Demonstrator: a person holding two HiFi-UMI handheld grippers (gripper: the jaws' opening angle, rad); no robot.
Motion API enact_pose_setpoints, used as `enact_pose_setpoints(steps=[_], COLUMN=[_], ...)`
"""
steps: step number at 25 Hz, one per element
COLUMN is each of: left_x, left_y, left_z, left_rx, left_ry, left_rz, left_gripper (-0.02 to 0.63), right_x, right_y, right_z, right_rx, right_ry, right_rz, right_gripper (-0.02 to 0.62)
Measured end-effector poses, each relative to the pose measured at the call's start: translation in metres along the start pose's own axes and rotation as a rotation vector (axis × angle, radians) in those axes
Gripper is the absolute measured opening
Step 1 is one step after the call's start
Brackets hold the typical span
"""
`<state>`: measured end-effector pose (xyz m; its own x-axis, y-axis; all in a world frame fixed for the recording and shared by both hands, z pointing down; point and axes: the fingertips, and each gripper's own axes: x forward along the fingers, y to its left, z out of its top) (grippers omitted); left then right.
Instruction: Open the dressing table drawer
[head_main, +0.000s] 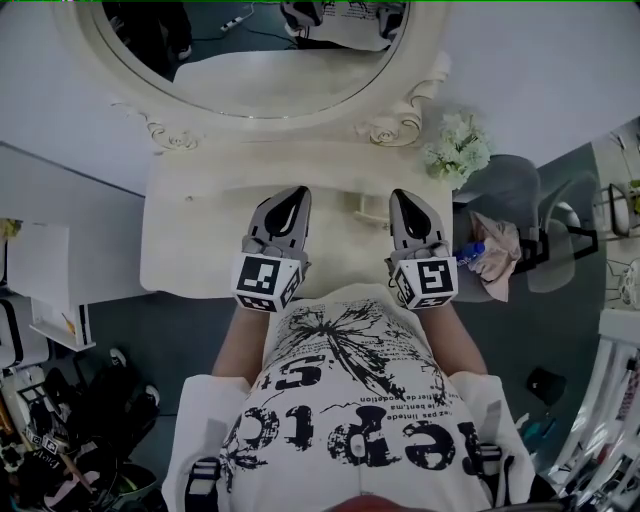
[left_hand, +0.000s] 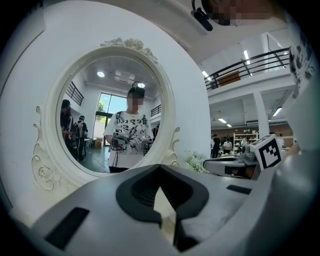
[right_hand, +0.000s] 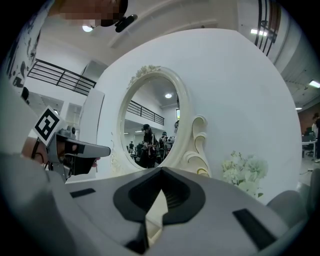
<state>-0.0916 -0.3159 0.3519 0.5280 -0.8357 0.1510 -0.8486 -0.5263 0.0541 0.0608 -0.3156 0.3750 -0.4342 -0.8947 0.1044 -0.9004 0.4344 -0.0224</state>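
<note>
Jaws closed tip to tip, nothing between: left gripper (head_main: 299, 194), right gripper (head_main: 399, 197). Both are over the top of the cream dressing table (head_main: 190, 250). Its drawer front is hidden from above. The marker cubes (head_main: 268, 283) show square black-and-white codes. The T-shirt (head_main: 350, 400) lettering is unreadable.

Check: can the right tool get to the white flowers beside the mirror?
Probably yes: the right tool, shut, sits above the tabletop close to the flowers, and nothing stands between them.

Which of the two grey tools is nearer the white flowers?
The right grey tool: the white flower bunch stands on its side; the left grey tool is farther.
</note>
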Motion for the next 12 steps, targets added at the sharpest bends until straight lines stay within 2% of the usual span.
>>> enact_pose_setpoints(steps=[12], left_x=[-0.0082], left_y=[-0.0079], left_z=[-0.0023], left_rx=[-0.018], left_ry=[0.002], left_rz=[-0.005], left_gripper=[0.008], right_x=[-0.0101], right_y=[0.0072], right_z=[-0.0025], right_rx=[0.005], right_ry=[0.011], right_rz=[0.015], right_gripper=[0.017])
